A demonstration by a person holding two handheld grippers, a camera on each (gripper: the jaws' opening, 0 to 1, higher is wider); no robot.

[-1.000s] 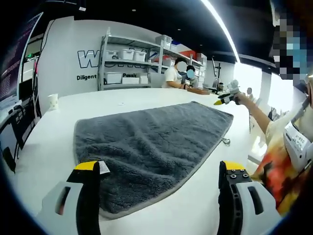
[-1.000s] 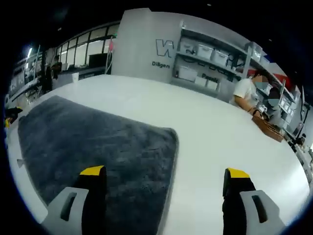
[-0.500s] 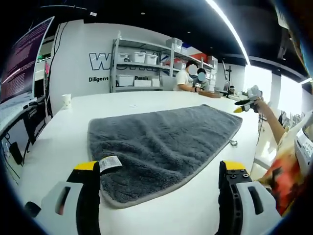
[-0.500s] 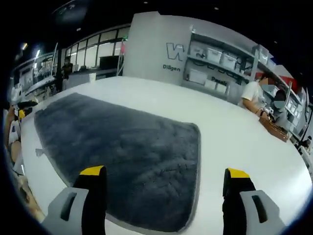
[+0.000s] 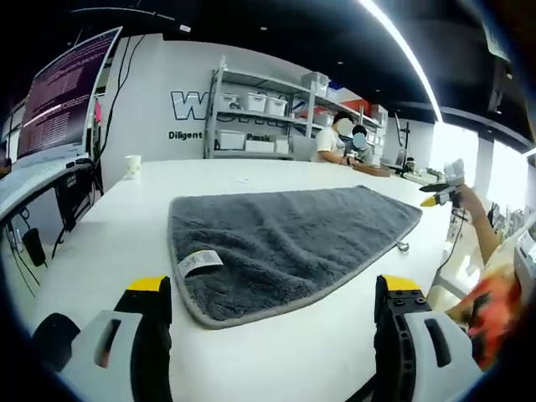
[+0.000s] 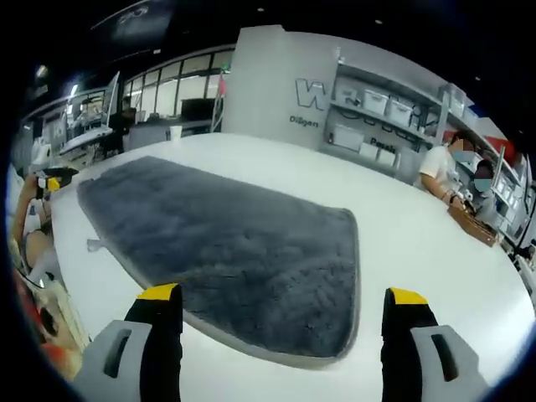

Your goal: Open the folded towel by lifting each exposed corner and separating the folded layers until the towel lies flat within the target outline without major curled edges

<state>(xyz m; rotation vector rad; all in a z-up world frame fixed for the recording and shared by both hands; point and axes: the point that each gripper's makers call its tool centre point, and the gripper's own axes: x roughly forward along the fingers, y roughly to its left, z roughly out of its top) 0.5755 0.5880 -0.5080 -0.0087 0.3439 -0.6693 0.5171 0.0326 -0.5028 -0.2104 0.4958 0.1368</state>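
The grey towel (image 5: 285,247) is laid out flat across the middle of the white desk (image 5: 117,226), its care label (image 5: 199,262) showing at the near corner in the left gripper view. No curled edges can be made out, so the unfolding looks pretty much done. The left gripper (image 5: 274,293) is held spread apart and empty, just off the towel's near edge; same deal for the right gripper (image 6: 282,303) at the opposite end, nothing pinched. Compared with a second ago, both grippers have been pulled back, so the jaws no longer overlap the cloth.
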